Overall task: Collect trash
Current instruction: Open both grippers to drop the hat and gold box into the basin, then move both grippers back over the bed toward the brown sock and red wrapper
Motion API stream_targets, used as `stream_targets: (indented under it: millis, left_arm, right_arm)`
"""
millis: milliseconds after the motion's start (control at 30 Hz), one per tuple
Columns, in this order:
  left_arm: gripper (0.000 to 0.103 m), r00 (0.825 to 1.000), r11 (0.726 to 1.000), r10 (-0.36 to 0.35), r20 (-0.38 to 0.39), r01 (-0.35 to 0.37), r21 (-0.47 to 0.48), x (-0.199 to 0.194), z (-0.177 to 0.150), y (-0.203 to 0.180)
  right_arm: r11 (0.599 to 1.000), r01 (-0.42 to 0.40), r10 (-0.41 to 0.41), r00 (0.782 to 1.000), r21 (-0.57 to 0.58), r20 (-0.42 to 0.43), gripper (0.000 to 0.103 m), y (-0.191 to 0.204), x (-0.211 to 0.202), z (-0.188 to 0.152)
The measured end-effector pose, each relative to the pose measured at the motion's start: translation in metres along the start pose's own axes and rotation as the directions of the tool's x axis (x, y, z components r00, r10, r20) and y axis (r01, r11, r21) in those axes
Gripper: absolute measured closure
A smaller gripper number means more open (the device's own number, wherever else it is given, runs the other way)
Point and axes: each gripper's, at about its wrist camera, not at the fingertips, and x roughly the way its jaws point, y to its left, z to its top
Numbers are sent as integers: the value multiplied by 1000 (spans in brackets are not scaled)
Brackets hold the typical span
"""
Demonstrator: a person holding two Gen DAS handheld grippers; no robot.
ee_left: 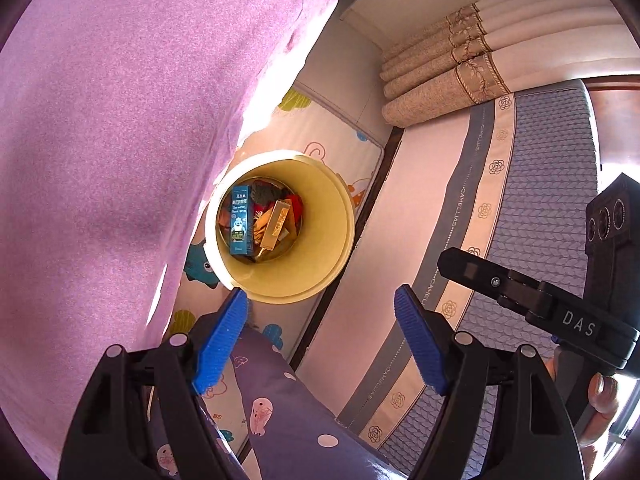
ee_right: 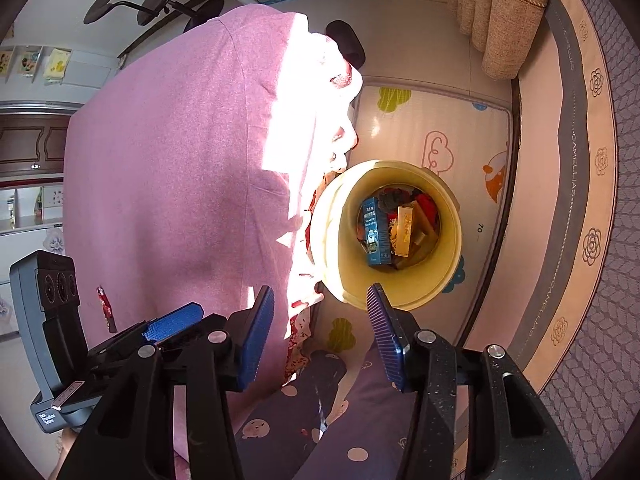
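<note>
Two pairs of tongs hang over the bin, both released and holding nothing. The left tongs (ee_left: 320, 300) stand wide apart; between their blue pads only the floor mat (ee_left: 332, 128) and a patterned trouser leg (ee_left: 288, 400) show. The right tongs (ee_right: 320, 300) stand less wide, also with nothing between the pads.

Trash location: the cream bin (ee_left: 320, 276) sits on the mat, between a pink-covered mass (ee_left: 120, 160) and the bed edge (ee_left: 472, 208). In the bottom lie a blue box (ee_left: 241, 220), a gold box (ee_left: 276, 224) and some red and orange wrappers (ee_left: 296, 204). From the right wrist view the same contents show: bin (ee_right: 444, 280), blue box (ee_right: 375, 232), gold box (ee_right: 405, 230).

Judgement: the drop step looks finished, since both pairs are empty above the bin. Loose trash still to collect: one small red wrapper (ee_right: 105, 306) appears to lie on the pink cover, near the left tongs in the right wrist view. Cannot tell whether it is trash or print.

To do the next step well:
- Lift both pairs clear of the bin rim before swinging away; the rim is just ahead of the pads.
- Approach a flat wrapper steeply, pads either side, and pinch without gathering the cloth.
- Keep the other pair out of the path; the two sit close together.
</note>
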Motion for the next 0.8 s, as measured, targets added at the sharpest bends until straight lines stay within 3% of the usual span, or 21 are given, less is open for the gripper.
stream_targets:
  millis: [300,800]
  left_arm:
    - [28,997,996,-19,70,25,-89,-47,-25,78]
    - [28,980,959,37,197,21,-282,-153,-131,291]
  right_arm:
    - [995,-20,16,999,-96,-35,54,78,20,-18]
    - [932,-72,15,987,-356,-160,54,300,115,-115]
